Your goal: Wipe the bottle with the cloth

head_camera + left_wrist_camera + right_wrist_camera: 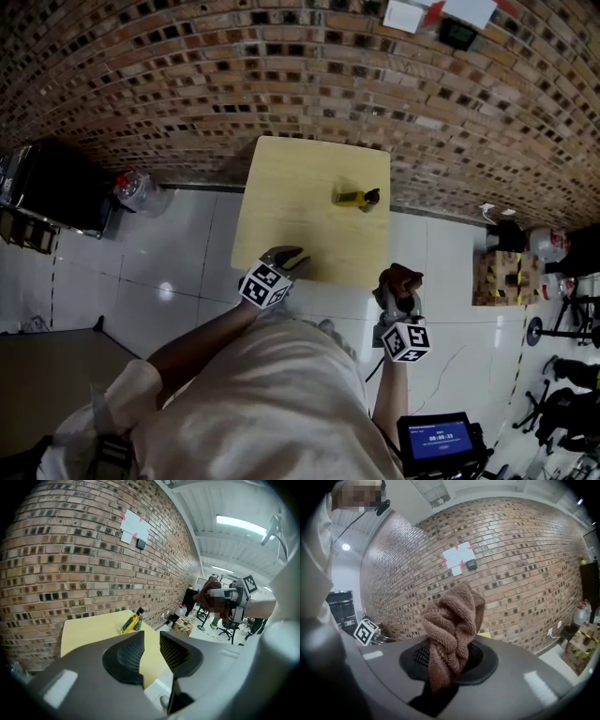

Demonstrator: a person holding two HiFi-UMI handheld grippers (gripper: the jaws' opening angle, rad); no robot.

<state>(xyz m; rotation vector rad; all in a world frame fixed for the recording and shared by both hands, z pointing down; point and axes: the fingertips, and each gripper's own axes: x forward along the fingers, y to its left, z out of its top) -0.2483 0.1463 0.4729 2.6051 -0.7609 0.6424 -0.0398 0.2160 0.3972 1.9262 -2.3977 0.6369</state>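
Here, scene: a pale yellow square wooden counter (291, 206) stands against a brown brick wall (234, 75) on a white tiled floor (178, 272), in the middle of the head view.
Bottle: a small yellow bottle with a dark cap (356, 197) appears to lie on its side in the upper right part of the counter, near the wall edge, cap toward the right of the frame. Nothing touches it.
Left tool (286, 255): at the lower edge of the counter in the head view, well apart from the bottle. In the left gripper view its dark ribbed pads stand almost together with a narrow gap, and nothing sits in that gap. The bottle shows beyond them, slightly left of centre.
Right tool (398, 281): just off the counter's lower right corner in the head view, above the floor. Its jaws pinch a brown, nubbly terry cloth (454, 620).
Cloth: bunched and twisted, rising out of the jaws to the middle of the right gripper view, well apart from the bottle.
Wall: white paper sheets (458, 557) are taped to the bricks.
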